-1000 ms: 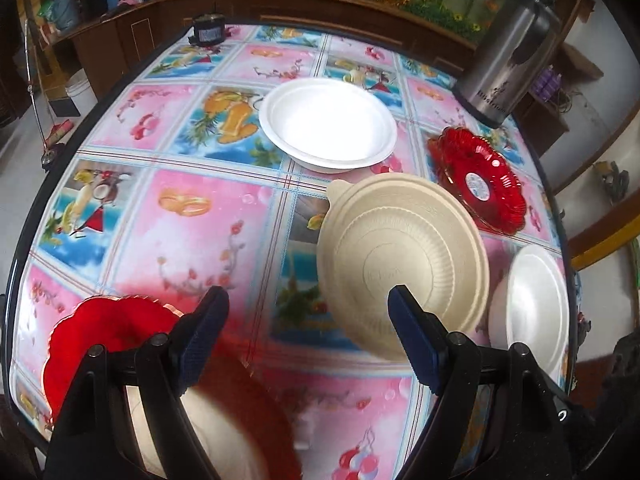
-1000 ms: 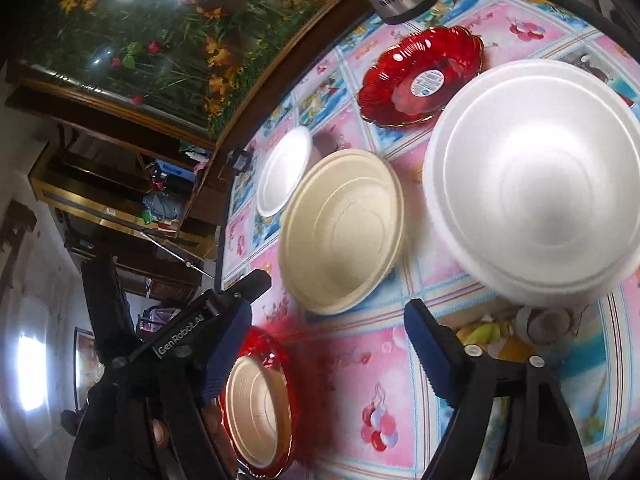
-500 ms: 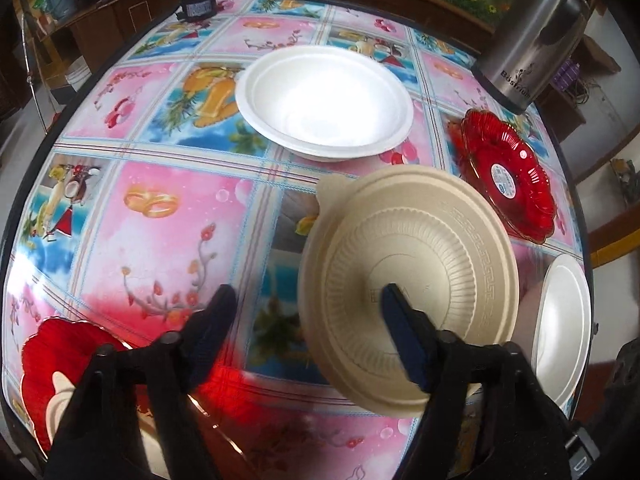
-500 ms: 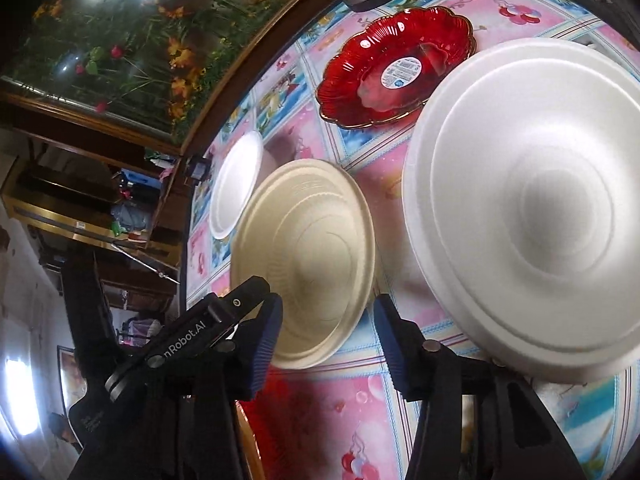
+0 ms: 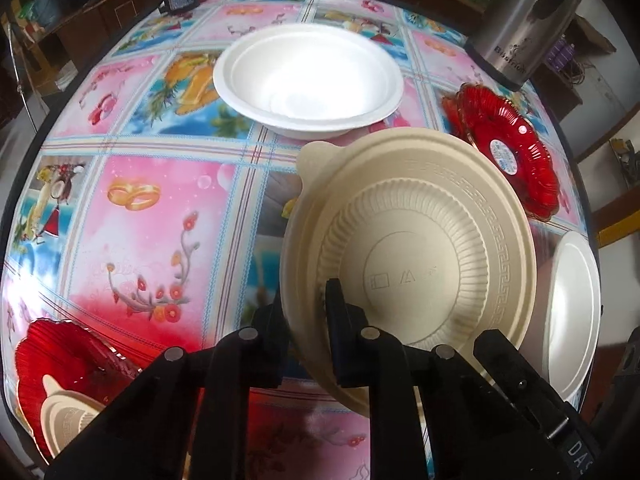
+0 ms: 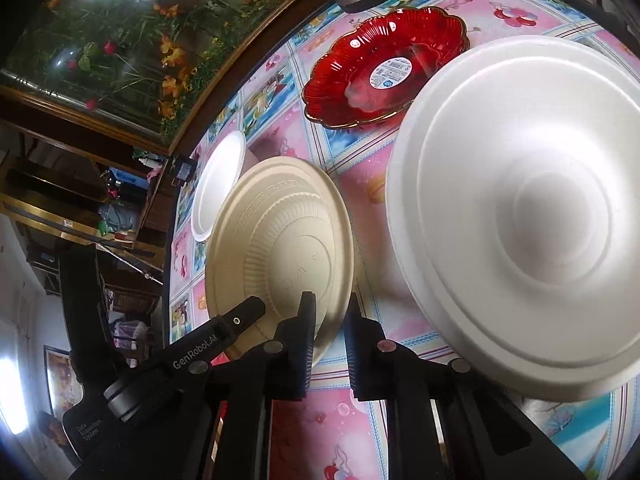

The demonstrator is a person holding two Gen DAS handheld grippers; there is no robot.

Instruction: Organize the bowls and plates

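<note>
A beige ribbed bowl [image 5: 408,256] with a small tab on its rim sits mid-table and looks tilted, with a shadow under it. My left gripper [image 5: 306,316] has its jaws closing on the bowl's left rim, and the pads press it from both sides. In the right wrist view my right gripper [image 6: 328,324] is closing on the near rim of the same beige bowl [image 6: 280,240], with the rim pinched between its pads. The left gripper's body [image 6: 192,356] shows at the lower left there.
A white foam bowl [image 5: 308,80] stands at the back. A red glass plate [image 5: 504,148] and a steel flask [image 5: 520,20] are at the right. An overturned white foam bowl [image 6: 520,208] lies beside my right gripper. Another red plate [image 5: 60,360] holds a beige bowl [image 5: 68,416].
Both grippers came down toward the beige bowl and went from wide open to closed on its rim, left on the left edge and right on the near edge.
</note>
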